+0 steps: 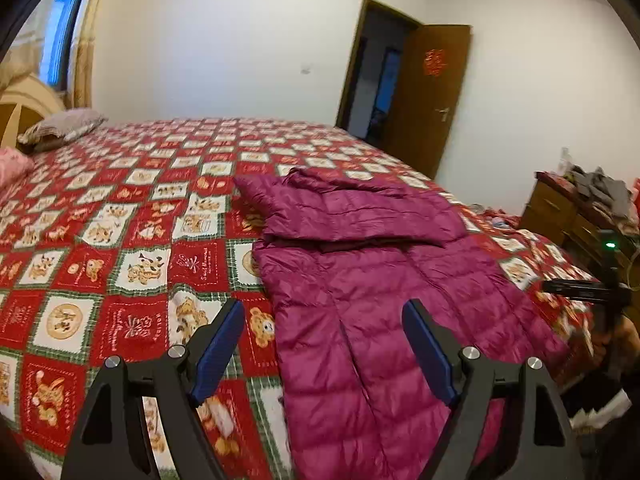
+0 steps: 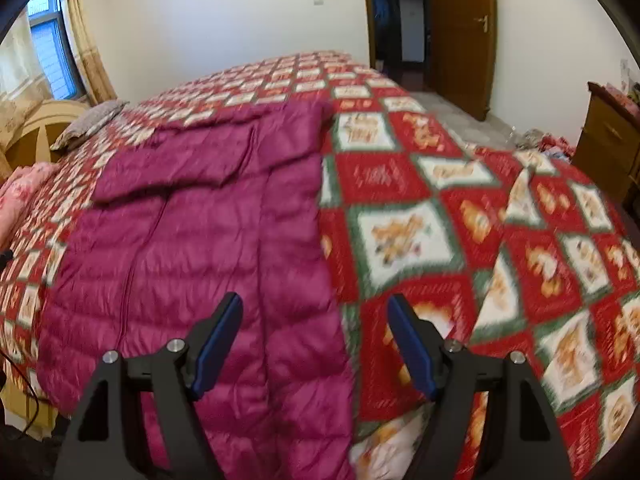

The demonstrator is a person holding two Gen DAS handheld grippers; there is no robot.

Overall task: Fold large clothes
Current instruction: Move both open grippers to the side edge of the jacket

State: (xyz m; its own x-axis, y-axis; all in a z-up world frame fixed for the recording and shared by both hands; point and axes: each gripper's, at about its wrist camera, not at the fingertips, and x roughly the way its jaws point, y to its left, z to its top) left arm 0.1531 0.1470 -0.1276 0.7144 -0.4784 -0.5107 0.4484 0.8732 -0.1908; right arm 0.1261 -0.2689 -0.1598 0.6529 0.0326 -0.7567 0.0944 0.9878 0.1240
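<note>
Claws (image 1: 324,316) spread above patchwork bedspread (image 1: 120,240)

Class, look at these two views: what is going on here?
A person holding a gripper in each hand is folding a purple padded jacket on a bed with a red patterned quilt. A flap is already folded across its upper part. Both the left gripper and right gripper are open, holding nothing.

soft daylight, motion blur, fisheye

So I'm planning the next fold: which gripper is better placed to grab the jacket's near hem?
Probably the right gripper: open, with the jacket edge between its fingers. Left gripper also open, straddling the other edge.
</note>
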